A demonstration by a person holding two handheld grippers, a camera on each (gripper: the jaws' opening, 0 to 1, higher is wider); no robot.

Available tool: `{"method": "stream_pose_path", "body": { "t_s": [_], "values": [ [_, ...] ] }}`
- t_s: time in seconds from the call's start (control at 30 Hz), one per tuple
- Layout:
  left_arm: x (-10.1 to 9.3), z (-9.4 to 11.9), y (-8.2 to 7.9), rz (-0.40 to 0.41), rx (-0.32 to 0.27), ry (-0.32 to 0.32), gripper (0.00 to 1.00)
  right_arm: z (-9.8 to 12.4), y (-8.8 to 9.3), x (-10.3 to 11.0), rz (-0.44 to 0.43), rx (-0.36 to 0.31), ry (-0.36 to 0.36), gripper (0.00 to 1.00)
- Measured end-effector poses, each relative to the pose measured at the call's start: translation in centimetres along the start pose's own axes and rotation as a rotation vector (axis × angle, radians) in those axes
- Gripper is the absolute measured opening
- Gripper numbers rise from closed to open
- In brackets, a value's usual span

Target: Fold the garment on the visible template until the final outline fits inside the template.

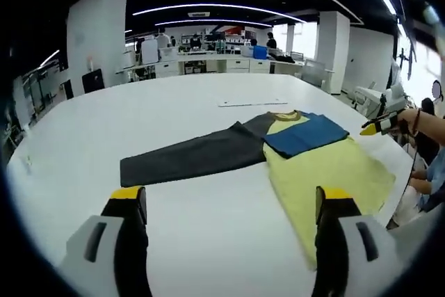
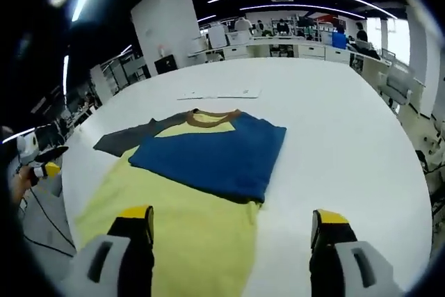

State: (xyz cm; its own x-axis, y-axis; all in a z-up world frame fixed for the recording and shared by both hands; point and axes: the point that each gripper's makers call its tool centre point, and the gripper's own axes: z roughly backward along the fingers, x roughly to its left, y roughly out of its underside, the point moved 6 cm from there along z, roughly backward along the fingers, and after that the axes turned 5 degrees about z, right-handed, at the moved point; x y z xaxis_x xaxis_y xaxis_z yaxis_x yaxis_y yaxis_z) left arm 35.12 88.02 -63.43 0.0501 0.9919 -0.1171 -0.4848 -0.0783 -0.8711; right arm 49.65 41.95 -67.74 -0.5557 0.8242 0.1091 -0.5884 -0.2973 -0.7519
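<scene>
The soft yellow cotton T-shirt [image 1: 327,172] with one dark grey sleeve [image 1: 191,158] spread out and one blue sleeve [image 2: 212,154] folded over is lying flat on the white counter [image 1: 174,102], ahead of both tongs. It is looking limp and light; pinching the grey cuff seems best. The left tongs [image 1: 233,203] and right tongs [image 2: 233,224] are hovering wide, holding nothing.

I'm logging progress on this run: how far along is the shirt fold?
Done: the blue sleeve is folded across the yellow body. In hand: nothing; the left gripper and right gripper are open above the table. Left: the grey sleeve, spread flat, and the body.
</scene>
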Motion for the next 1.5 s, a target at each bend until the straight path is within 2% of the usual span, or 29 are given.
{"method": "stream_pose_path", "body": {
  "t_s": [0.23,0.37,0.63,0.8,1.0,1.2,1.33,1.5],
  "values": [
    [3.2,-0.7,-1.0,0.002,-0.014,-0.074,0.99,2.3,-0.1,0.9,0.012,-0.038,-0.053,1.0],
    [4.8,-1.0,-1.4,0.028,-0.022,-0.107,0.99,3.7,-0.3,2.3,0.012,-0.071,-0.088,0.99],
    [7.5,-2.4,-1.7,0.094,-0.033,-0.15,0.96,5.1,-1.1,3.2,-0.007,-0.122,-0.115,0.98],
    [9.0,-3.7,-1.4,0.107,-0.01,-0.183,0.93,5.7,-1.0,3.8,0.003,-0.125,-0.127,0.99],
    [11.1,-4.9,-1.0,0.17,-0.013,-0.229,0.89,7.0,-1.3,4.7,0.07,-0.146,-0.142,0.99],
    [12.7,-6.3,-0.3,0.223,-0.01,-0.256,0.85,8.1,-1.7,6.1,0.104,-0.175,-0.188,1.0],
    [13.2,-7.0,0.2,0.212,0.008,-0.268,0.77,8.6,-2.0,7.2,0.135,-0.189,-0.212,1.0],
    [14.0,-7.8,1.2,0.252,0.044,-0.292,0.68,8.9,-2.2,7.6,0.142,-0.211,-0.215,0.99]
  ]
}}
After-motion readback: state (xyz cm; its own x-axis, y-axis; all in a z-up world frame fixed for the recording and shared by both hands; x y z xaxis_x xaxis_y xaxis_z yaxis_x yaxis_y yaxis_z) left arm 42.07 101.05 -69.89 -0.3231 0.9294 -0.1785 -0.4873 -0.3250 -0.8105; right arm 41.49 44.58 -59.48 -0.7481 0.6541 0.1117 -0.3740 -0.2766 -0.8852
